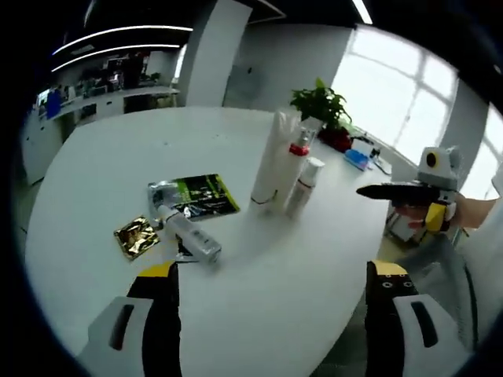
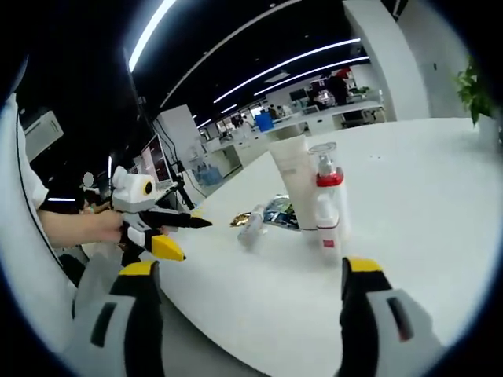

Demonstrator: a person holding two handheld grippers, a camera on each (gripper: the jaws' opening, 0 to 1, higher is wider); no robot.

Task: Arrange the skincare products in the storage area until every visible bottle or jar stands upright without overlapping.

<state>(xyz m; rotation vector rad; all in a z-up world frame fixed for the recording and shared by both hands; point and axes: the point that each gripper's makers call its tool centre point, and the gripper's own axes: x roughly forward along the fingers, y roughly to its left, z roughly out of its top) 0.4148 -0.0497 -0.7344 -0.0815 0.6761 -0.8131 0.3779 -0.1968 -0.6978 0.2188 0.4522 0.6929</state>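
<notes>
On the white table (image 1: 102, 157), no label could be read. From left lay a gold sachet (image 1: 136, 236), a fallen bottle (image 1: 189, 234) and a green packet (image 1: 200, 194); a tall tube (image 1: 271, 166), a red-collared pump bottle (image 1: 292, 171) and a small bottle (image 1: 305, 185) stood upright. The left gripper (image 1: 271, 284) and right gripper (image 2: 244, 281) hung wide open, empty.

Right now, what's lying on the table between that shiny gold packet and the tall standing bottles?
In the left gripper view, a toppled bottle and a green sachet lie between the gold packet and the standing bottles.
</notes>
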